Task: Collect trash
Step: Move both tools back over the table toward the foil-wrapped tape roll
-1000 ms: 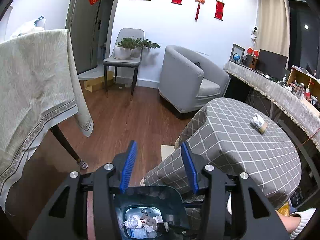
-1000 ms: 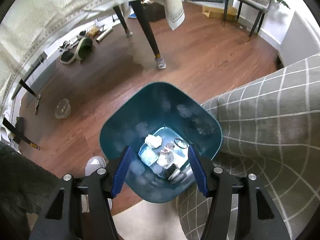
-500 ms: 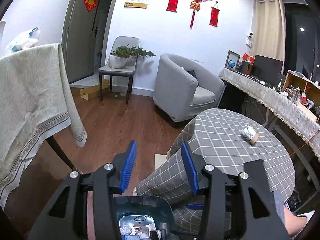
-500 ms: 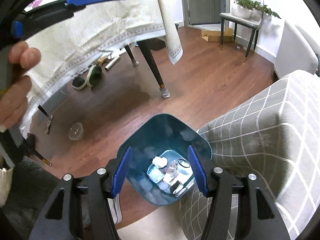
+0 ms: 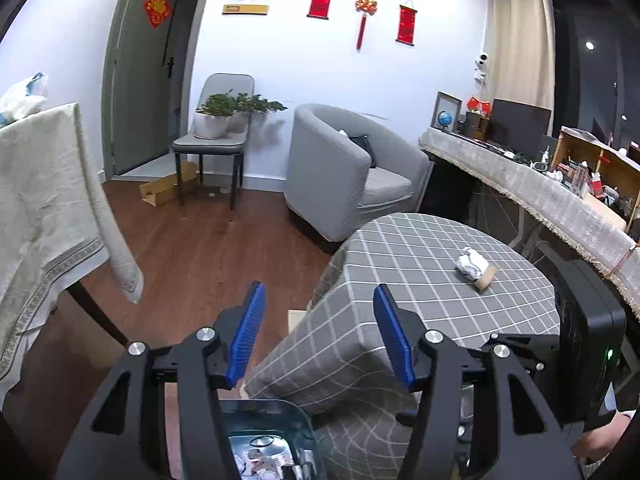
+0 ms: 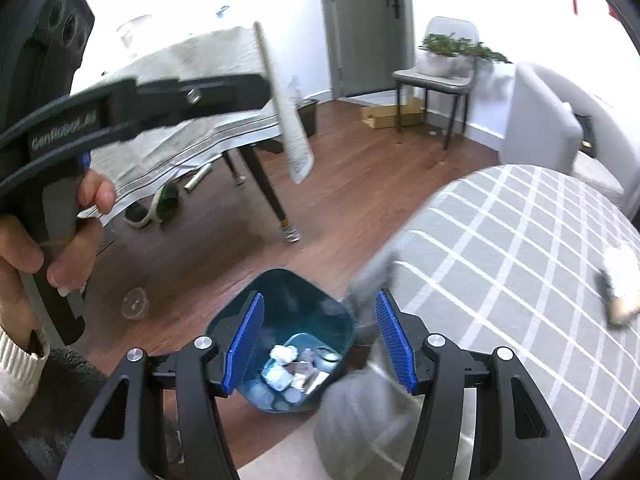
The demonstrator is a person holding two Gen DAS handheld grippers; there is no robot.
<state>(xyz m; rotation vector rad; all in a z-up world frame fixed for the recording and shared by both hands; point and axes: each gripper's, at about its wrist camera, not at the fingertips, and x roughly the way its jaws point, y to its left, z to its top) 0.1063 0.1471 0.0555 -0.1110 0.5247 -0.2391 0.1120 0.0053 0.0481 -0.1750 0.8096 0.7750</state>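
Both claws are held empty above the bin, jaws apart.

Nothing is gripped by the left claw (image 5: 318, 330), whose jaws have just been opening, nor by the right claw (image 6: 318, 340). Crumpled trash (image 5: 474, 267) is seen lying on the checked tabletop (image 5: 420, 280), well apart from both. More trash is contained in the teal bin (image 6: 292, 312) on the floor beside it.

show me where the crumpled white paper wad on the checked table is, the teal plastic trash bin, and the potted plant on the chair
crumpled white paper wad (image 5: 471, 263), left wrist view, centre of the wad.
teal plastic trash bin (image 6: 298, 300), right wrist view, inner back wall.
white potted plant (image 5: 211, 125), left wrist view, pot's front.
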